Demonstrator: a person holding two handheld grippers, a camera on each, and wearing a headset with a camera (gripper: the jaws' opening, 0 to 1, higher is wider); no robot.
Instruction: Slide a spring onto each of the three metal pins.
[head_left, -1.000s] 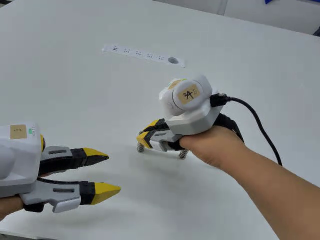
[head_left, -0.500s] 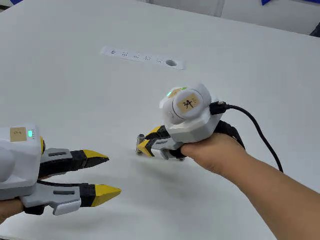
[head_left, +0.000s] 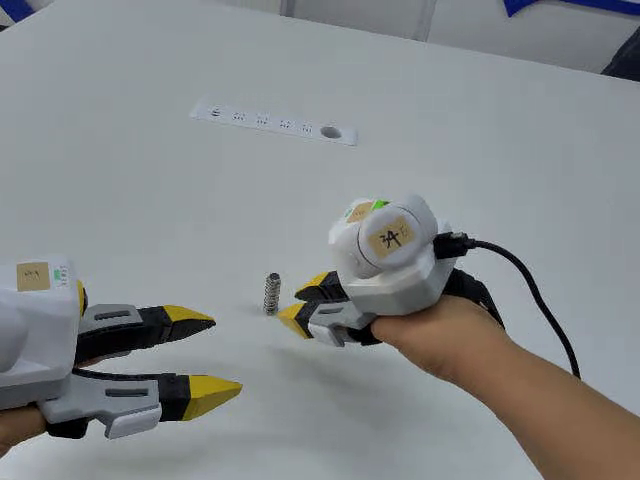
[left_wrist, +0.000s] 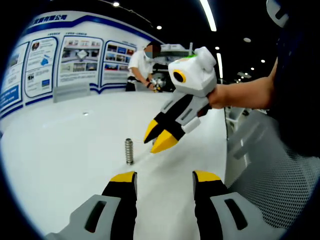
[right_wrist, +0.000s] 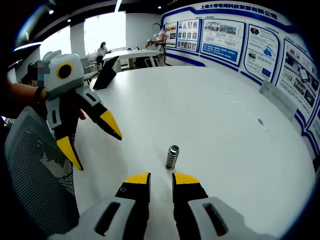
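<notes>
What mattered to me was how the pin (head_left: 271, 293) sat against the right tool (head_left: 296, 302). In the head view it stood on the bare worktop (head_left: 150, 200) a little left of centre. It was just beside that tool's yellow tips, to their left, and not touching them. Its long axis was upright, square to the worktop. A spring (right_wrist: 171, 160) looked to be wound round its shaft already, with a smooth cap on top in the right gripper view. There the pin rose just above the gap between the jaws, a touch right of its middle, so the tool pointed almost straight at it.

The right tool's jaws were parted only narrowly and held nothing. My left tool (head_left: 226, 352) sat in the lower left of the head view, jaws spread wide and empty, well apart from the pin. In the left gripper view the pin stood above the left-hand jaw, with the right tool reaching in from the upper right.

So the right tool was plainly the nearer. I judged that any move on this pin would want a level approach from the picture's right, closing across the upright shaft rather than along it. How many of the three pins had their springs I could not tell.
</notes>
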